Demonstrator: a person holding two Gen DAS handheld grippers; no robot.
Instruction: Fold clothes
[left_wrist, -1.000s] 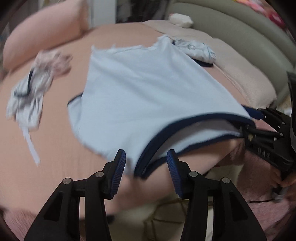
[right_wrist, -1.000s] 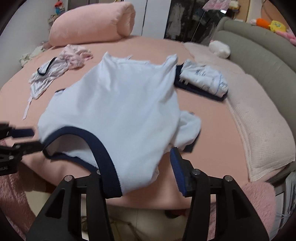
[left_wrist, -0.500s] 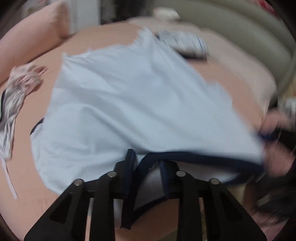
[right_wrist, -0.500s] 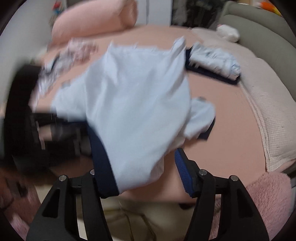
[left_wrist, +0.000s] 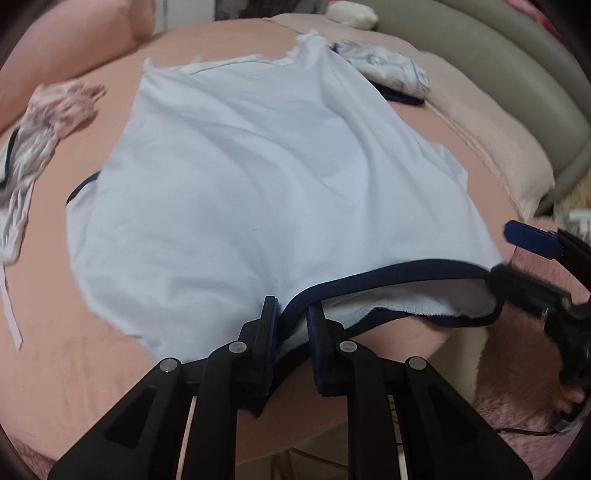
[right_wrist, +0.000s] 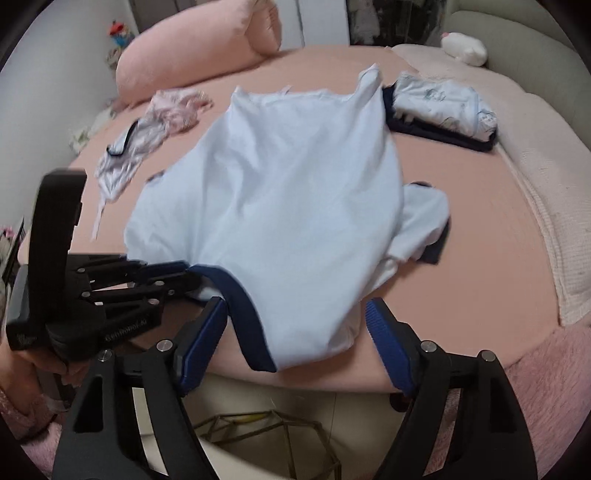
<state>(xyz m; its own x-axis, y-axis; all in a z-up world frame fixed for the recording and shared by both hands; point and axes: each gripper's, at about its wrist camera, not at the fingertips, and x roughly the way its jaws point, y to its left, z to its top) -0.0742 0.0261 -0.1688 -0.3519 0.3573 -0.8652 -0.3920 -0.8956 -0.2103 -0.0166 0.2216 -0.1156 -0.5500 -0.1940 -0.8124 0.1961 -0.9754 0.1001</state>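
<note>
Left gripper (left_wrist: 291, 317) pinched the pale blue shirt's (left_wrist: 266, 177) navy collar (left_wrist: 369, 280), likely for straightening; right gripper (right_wrist: 295, 325) stood wide.

One light-blue T-shirt (right_wrist: 288, 206) with navy trim, spread mid-frame on the one pink bed (right_wrist: 480, 221). Two crumpled garments, upper left: one pink (right_wrist: 177, 107), one white with dark trim (right_wrist: 125, 155). One folded stack (right_wrist: 443, 110) of clothes, upper right; the number of pieces in it cannot be told. One pink bolster pillow (right_wrist: 192, 48), top left. One white plush toy (right_wrist: 465, 48), top right. Two tongs: left tongs (left_wrist: 291, 325) and right tongs (right_wrist: 295, 332), each with two blue-padded fingers.
</note>
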